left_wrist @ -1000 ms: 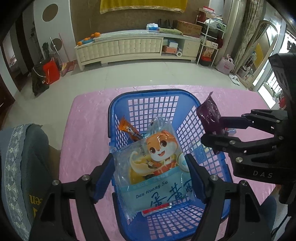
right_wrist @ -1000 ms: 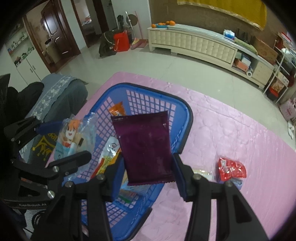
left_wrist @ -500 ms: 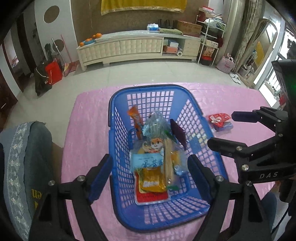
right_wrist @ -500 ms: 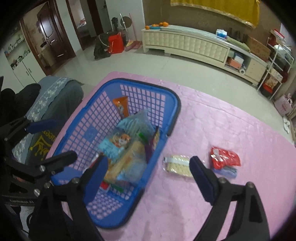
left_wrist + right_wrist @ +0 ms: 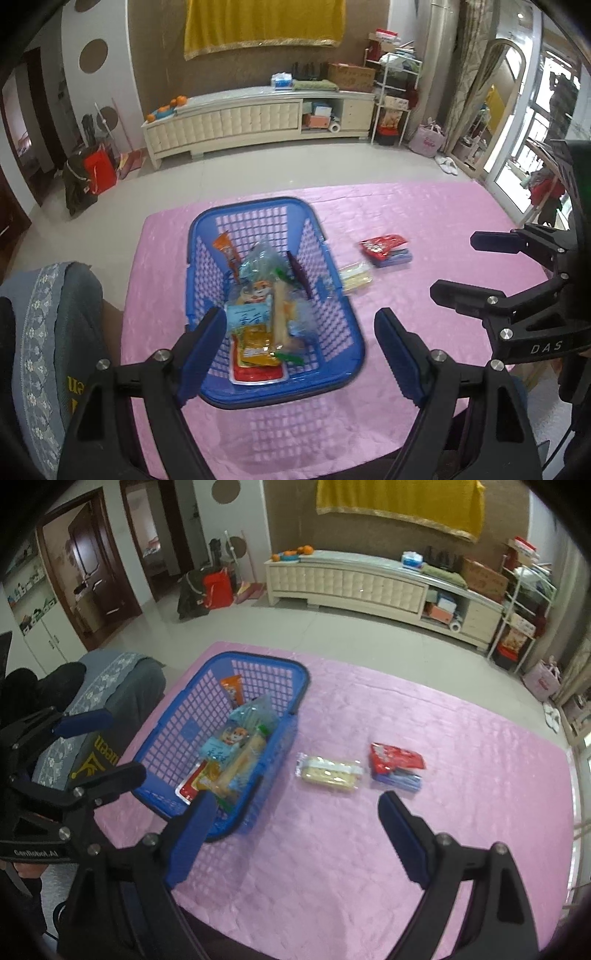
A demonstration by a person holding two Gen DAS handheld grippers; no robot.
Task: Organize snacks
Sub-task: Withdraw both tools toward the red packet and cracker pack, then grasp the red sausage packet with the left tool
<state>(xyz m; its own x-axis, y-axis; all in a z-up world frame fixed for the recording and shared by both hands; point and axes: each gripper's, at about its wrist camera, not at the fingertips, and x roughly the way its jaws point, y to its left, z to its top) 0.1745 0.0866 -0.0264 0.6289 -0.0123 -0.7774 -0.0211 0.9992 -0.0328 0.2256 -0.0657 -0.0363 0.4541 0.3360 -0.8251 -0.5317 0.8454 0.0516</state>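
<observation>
A blue plastic basket (image 5: 258, 206) (image 5: 258, 657) stands on the pink table, with several snacks inside. Among them are a clear bag with a cartoon fox (image 5: 255, 295) (image 5: 232, 738), an orange packet (image 5: 227, 247) (image 5: 232, 690) and a dark purple packet (image 5: 299, 273) on edge by the right wall. To the basket's right lie a clear cracker pack (image 5: 354, 277) (image 5: 328, 771) and a red packet (image 5: 384, 245) (image 5: 395, 758) on top of a blue one (image 5: 399, 779). My left gripper (image 5: 301, 325) hangs open and empty above the basket's near end. My right gripper (image 5: 297, 808) is open and empty above bare cloth, short of the cracker pack.
The pink tablecloth (image 5: 369, 867) ends near the basket's left side, where a chair with a grey patterned cover (image 5: 44, 332) stands. Beyond the far table edge are a tiled floor and a long cream cabinet (image 5: 258, 118).
The left gripper let go of the fox bag and the right let go of the purple packet; both now lie in the basket. Both grippers drew back and up, and the right one swung right.
</observation>
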